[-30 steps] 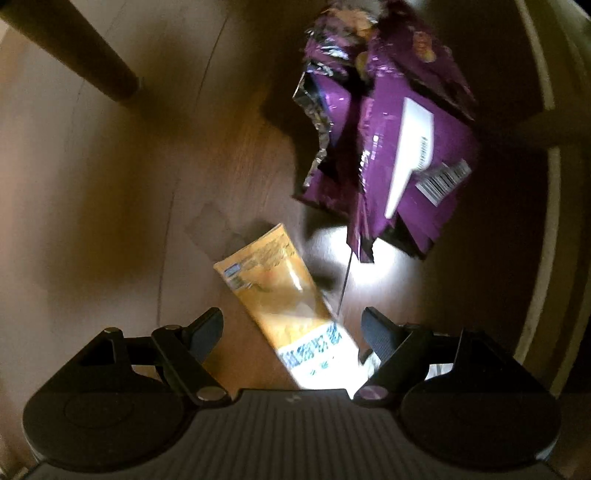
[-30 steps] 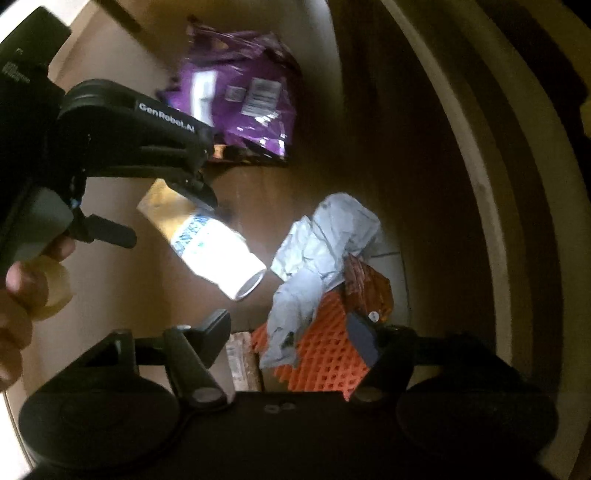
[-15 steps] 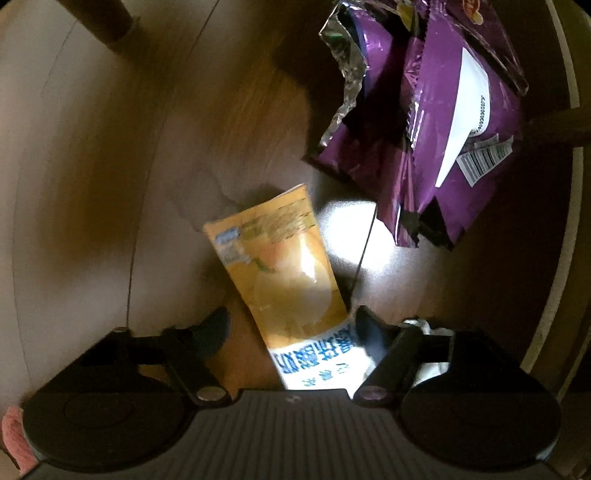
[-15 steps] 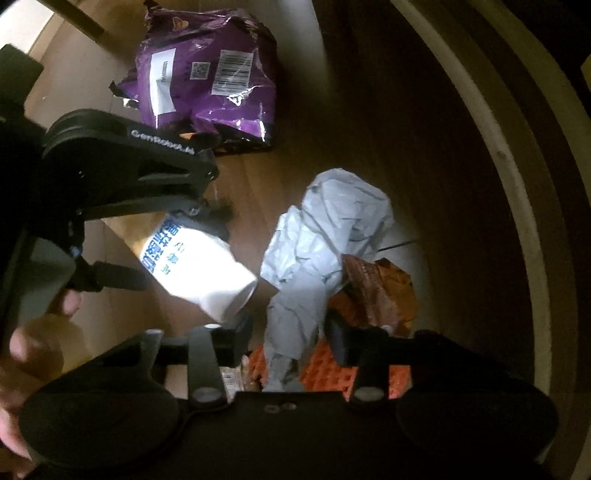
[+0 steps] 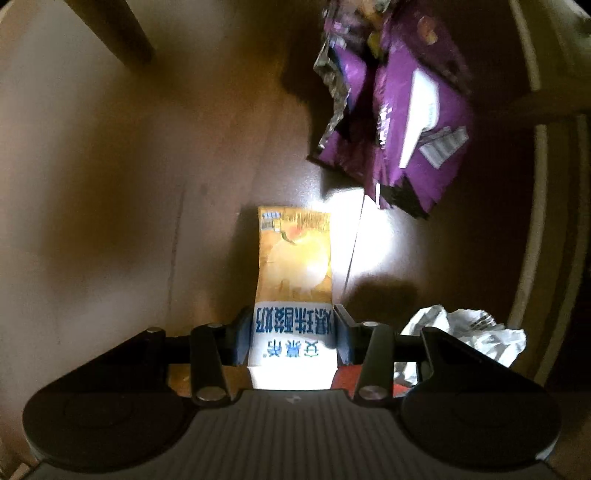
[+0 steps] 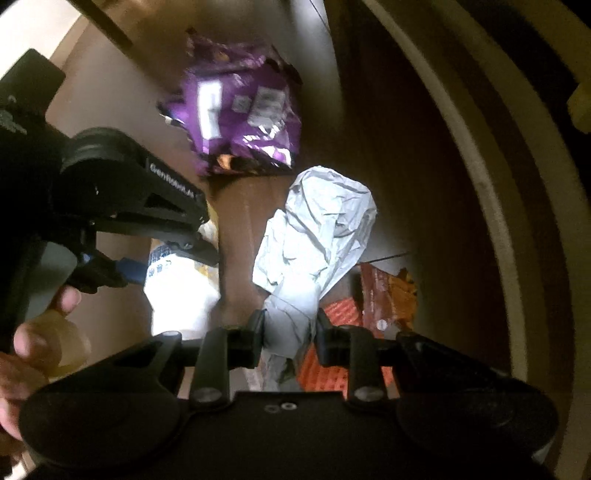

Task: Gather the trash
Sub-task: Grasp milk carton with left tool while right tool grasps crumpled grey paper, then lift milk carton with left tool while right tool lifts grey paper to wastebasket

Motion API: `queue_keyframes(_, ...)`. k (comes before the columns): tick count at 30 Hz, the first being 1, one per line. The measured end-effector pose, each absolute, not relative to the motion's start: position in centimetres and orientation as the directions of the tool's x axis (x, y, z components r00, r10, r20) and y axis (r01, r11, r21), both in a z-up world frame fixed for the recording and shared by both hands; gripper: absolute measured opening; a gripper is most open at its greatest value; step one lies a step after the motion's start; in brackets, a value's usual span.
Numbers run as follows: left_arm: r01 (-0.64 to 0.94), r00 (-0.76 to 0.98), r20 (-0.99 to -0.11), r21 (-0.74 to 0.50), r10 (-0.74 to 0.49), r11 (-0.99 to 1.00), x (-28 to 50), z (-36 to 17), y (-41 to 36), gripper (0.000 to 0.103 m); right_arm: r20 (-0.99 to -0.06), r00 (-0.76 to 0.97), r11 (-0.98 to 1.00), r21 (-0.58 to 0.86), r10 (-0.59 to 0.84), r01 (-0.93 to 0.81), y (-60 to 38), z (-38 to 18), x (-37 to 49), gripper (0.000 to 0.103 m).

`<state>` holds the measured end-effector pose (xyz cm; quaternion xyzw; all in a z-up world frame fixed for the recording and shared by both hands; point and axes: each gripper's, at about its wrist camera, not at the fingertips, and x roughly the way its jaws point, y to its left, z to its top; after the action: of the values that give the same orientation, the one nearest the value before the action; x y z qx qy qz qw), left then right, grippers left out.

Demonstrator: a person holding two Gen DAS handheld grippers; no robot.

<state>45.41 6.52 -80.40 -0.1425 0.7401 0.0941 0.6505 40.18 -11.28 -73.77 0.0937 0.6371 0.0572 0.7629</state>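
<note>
A: The carton (image 5: 293,295) on the floor is clamped by the left gripper (image 5: 293,338); the grey wrapper (image 6: 314,243) is pinched by the right gripper (image 6: 290,336).

B: The limp wrapper could be lost if lifted fast.

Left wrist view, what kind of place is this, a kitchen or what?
Probably a home floor, not a counter: wood planks, a furniture leg, and litter: a yogurt carton, purple snack bag, crumpled paper.
</note>
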Motion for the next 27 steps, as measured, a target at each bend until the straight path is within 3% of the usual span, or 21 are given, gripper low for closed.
queue_keyframes(8,-0.335,-0.077,-0.992,-0.069,-0.100,0.940,43.5,-69.5,8.7,0.044,-0.951,0.204,0.972,0.236,0.232,-0.004,-10.7,-64.0,38.9,0.026)
queue_keyframes(27,-0.215,0.188,-0.973,-0.176,-0.136,0.961,42.0,-33.2,9.8,0.044,-0.868,0.359,0.936,0.280,0.342,-0.215,-8.9,-28.9,38.3,0.026)
